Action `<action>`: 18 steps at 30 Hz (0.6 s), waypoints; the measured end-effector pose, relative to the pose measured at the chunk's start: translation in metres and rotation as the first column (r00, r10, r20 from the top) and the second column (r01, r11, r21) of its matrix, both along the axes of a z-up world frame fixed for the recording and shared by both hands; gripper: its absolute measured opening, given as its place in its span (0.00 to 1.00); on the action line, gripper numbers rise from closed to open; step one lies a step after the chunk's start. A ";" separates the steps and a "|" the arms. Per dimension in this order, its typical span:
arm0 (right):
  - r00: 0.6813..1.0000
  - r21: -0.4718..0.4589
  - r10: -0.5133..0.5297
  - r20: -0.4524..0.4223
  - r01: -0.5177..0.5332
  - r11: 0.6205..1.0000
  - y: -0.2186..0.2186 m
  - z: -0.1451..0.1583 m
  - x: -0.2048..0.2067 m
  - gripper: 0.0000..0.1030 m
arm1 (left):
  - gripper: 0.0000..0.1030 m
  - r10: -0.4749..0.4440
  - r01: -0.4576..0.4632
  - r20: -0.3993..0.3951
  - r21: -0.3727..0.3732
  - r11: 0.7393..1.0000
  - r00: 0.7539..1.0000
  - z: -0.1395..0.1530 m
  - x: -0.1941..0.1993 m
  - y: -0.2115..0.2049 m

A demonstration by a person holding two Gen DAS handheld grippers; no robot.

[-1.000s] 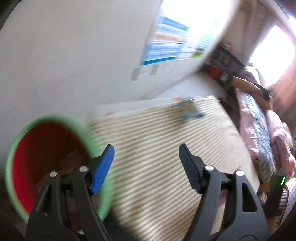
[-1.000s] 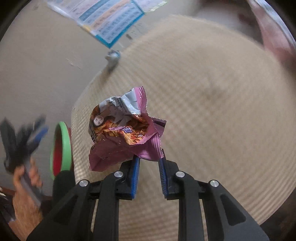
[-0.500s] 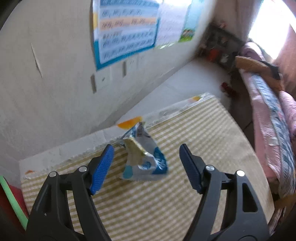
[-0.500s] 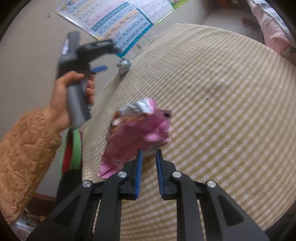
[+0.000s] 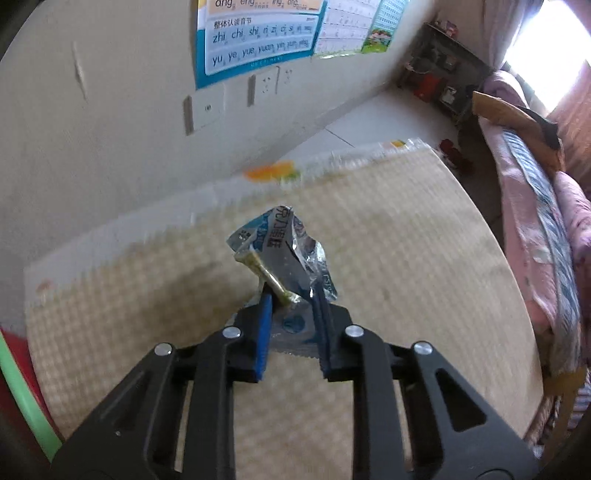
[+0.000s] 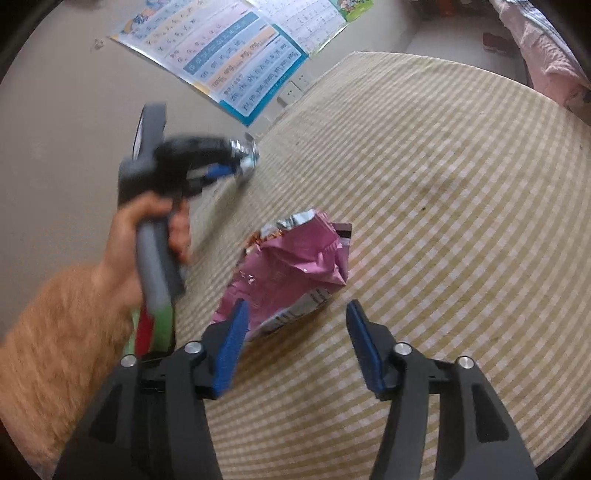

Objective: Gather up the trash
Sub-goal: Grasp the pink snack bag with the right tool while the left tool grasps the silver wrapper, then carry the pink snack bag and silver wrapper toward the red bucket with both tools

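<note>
My left gripper (image 5: 291,314) is shut on a crumpled blue and silver wrapper (image 5: 284,254) and holds it over the checked tablecloth (image 5: 388,229). In the right wrist view the left gripper (image 6: 229,166) shows at the far left with that wrapper (image 6: 245,155) at its tips. My right gripper (image 6: 297,332) is open. A crumpled pink snack bag (image 6: 291,273) lies on the cloth just ahead of it, nearer the left finger, free of both pads. A red bin with a green rim (image 5: 14,387) stands at the table's left edge; it also shows in the right wrist view (image 6: 151,328).
The round table (image 6: 443,184) stands against a beige wall with a blue learning poster (image 5: 258,33) and wall sockets (image 5: 205,109). A bed with pink bedding (image 5: 554,229) is to the right. A dark shelf (image 5: 443,74) stands in the far corner.
My left gripper swung from the bin to the blue wrapper and shut on it. My right gripper opened and let the pink bag down onto the cloth.
</note>
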State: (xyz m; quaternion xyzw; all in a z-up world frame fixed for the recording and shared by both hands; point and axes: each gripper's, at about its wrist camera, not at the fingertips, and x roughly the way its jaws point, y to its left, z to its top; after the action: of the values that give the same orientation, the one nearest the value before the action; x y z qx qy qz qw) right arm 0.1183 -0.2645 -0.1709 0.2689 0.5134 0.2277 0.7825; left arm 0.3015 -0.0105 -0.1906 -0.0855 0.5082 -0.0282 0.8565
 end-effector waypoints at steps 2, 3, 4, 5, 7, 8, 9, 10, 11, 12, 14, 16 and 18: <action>1.000 0.018 0.011 -0.014 -0.010 1.000 0.002 -0.001 -0.001 0.63 | 0.19 -0.031 0.031 0.028 0.020 0.999 0.999 0.006 -0.027 0.002; 0.999 0.032 0.017 -0.029 -0.016 0.999 0.004 -0.003 -0.001 0.64 | 0.19 -0.038 0.037 0.039 0.027 0.999 0.999 0.009 -0.036 0.003; 0.998 0.052 0.019 -0.052 -0.017 0.999 0.006 -0.005 0.000 0.65 | 0.19 -0.043 0.042 0.051 0.035 0.999 0.998 0.013 -0.051 0.006; 0.997 0.074 0.014 -0.077 -0.008 0.997 0.008 -0.007 0.001 0.65 | 0.19 -0.039 0.037 0.064 0.037 0.999 0.997 0.017 -0.066 0.011; 0.993 0.108 -0.013 -0.115 0.026 0.994 0.011 -0.008 0.001 0.70 | 0.19 -0.019 0.016 0.079 0.030 0.999 0.997 0.023 -0.091 0.022; 0.991 0.111 -0.032 -0.132 0.047 0.993 0.014 -0.009 0.002 0.74 | 0.19 -0.005 0.003 0.085 0.024 1.000 0.996 0.026 -0.104 0.029; 0.989 0.109 -0.045 -0.143 0.061 0.992 0.015 -0.008 0.002 0.75 | 0.19 0.002 -0.004 0.087 0.022 1.000 0.996 0.027 -0.110 0.034; 0.987 0.102 -0.057 -0.153 0.073 0.992 0.019 -0.007 0.002 0.76 | 0.19 0.012 -0.014 0.094 0.023 1.000 0.995 0.031 -0.123 0.040; 0.982 0.082 -0.073 -0.172 0.088 0.993 0.025 -0.009 0.004 0.76 | 0.19 0.016 -0.018 0.099 0.025 1.000 0.995 0.033 -0.134 0.044; 0.979 0.068 -0.084 -0.187 0.098 0.993 0.029 -0.010 0.005 0.76 | 0.19 0.016 -0.019 0.100 0.027 0.999 0.995 0.035 -0.141 0.046; 0.969 0.053 -0.109 -0.222 0.123 0.991 0.038 -0.012 0.006 0.76 | 0.19 0.018 -0.020 0.103 0.017 1.000 0.995 0.040 -0.160 0.051; 0.967 0.020 -0.132 -0.217 0.140 0.990 0.045 -0.010 0.008 0.76 | 0.19 0.032 -0.032 0.115 0.000 0.999 0.993 0.045 -0.182 0.058; 0.970 -0.009 -0.142 -0.199 0.143 0.990 0.051 -0.006 0.011 0.76 | 0.20 0.043 -0.041 0.117 -0.017 0.999 0.992 0.047 -0.196 0.063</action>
State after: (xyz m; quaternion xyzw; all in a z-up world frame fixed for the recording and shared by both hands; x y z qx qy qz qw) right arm 0.1293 -0.2138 -0.1770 0.3286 0.5679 0.1442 0.7408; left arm 0.1054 0.0523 -0.1439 -0.1008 0.4550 -0.0188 0.8846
